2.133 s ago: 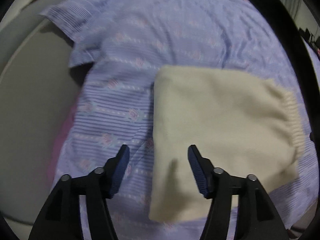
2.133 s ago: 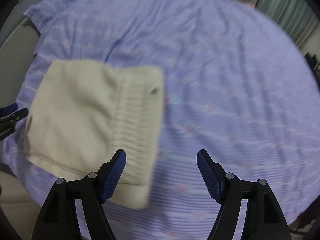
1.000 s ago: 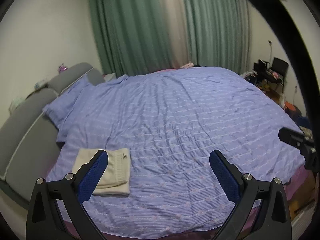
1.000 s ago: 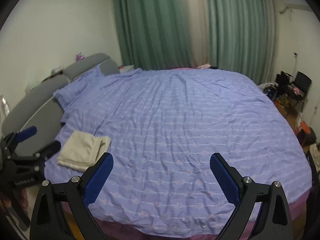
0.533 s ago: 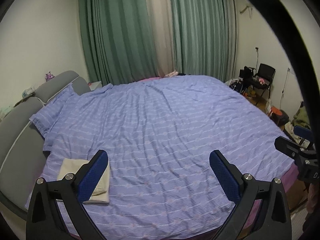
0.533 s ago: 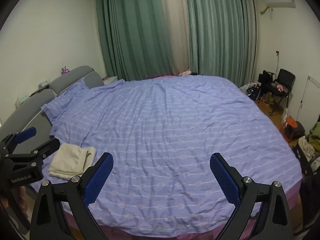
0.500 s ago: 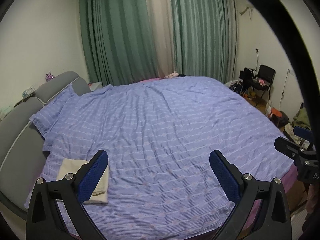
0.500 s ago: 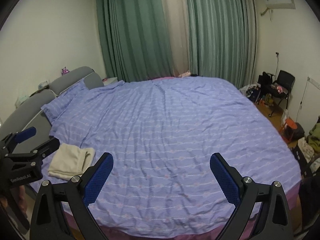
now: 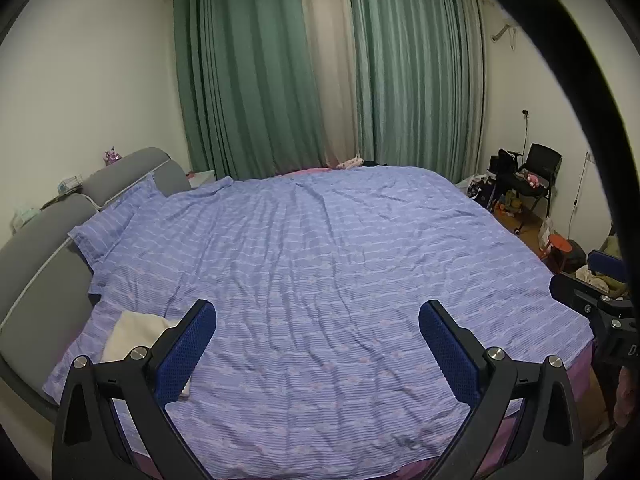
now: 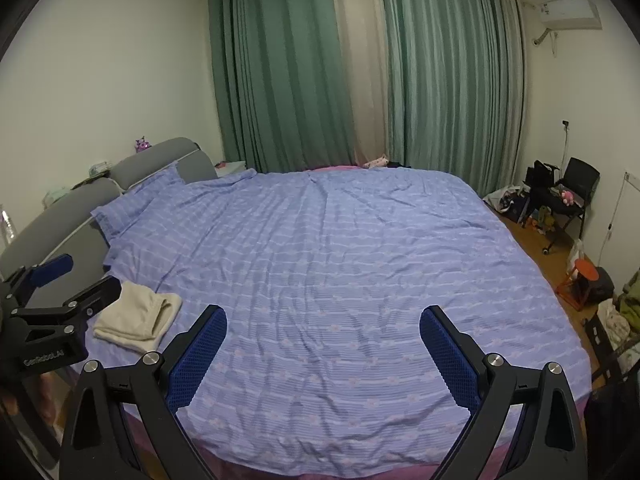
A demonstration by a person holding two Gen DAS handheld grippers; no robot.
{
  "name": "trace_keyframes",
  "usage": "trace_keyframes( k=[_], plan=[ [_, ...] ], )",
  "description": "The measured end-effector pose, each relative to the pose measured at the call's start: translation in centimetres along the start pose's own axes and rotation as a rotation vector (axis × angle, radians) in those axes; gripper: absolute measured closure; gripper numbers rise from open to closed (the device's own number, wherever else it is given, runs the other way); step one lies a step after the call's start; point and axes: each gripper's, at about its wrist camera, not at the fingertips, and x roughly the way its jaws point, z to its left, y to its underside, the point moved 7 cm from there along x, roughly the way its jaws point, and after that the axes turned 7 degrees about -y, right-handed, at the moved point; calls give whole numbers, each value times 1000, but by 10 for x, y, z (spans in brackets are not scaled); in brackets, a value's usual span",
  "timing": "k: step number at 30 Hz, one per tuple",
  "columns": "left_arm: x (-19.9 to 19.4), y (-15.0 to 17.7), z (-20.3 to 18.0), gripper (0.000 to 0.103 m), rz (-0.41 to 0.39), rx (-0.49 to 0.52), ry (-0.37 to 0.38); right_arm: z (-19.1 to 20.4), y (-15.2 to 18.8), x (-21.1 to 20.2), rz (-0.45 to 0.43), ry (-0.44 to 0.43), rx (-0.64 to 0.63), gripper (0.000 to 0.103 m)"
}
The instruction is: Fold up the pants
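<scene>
Pants [image 10: 138,318]: cream, soft thick knit, folded into a flat stacked rectangle with rounded fold edges. They lie on the bed [image 10: 340,264] at its near corner on the headboard side, the long axis running roughly from the near edge toward the headboard [image 10: 52,220]; which end is the waistband cannot be told. In the left wrist view the pants [image 9: 132,332] are partly hidden behind a blue pad.

Bed cover: lilac-blue cotton, fine stripes with pale floral bands, lightly wrinkled. Pillow [image 10: 136,200] in matching fabric against the grey padded headboard.

Left gripper [image 9: 318,338]: black frame, blue textured pads, fingers wide apart, holding nothing, above the bed's near edge. Right gripper [image 10: 323,344]: same build, fingers wide apart, empty.

Around: green pleated curtains [image 10: 304,80] with a beige panel between; black chair [image 10: 568,192] with clutter by the far wall; red stool [image 10: 580,276]; air conditioner [image 10: 570,14] high on the wall.
</scene>
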Motion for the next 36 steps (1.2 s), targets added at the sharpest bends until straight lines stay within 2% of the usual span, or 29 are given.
trace_keyframes(
  k=[6, 12, 36],
  plan=[
    [-11, 4, -19, 0, -10, 0, -38, -25, 6, -8, 8, -17, -3, 5],
    [-13, 10, -27, 0, 11, -15, -13, -39, 12, -13, 18, -25, -2, 5],
    [-17, 7, -48, 0, 34, -17, -42, -55, 17, -17, 12, -40, 26, 5]
  ],
)
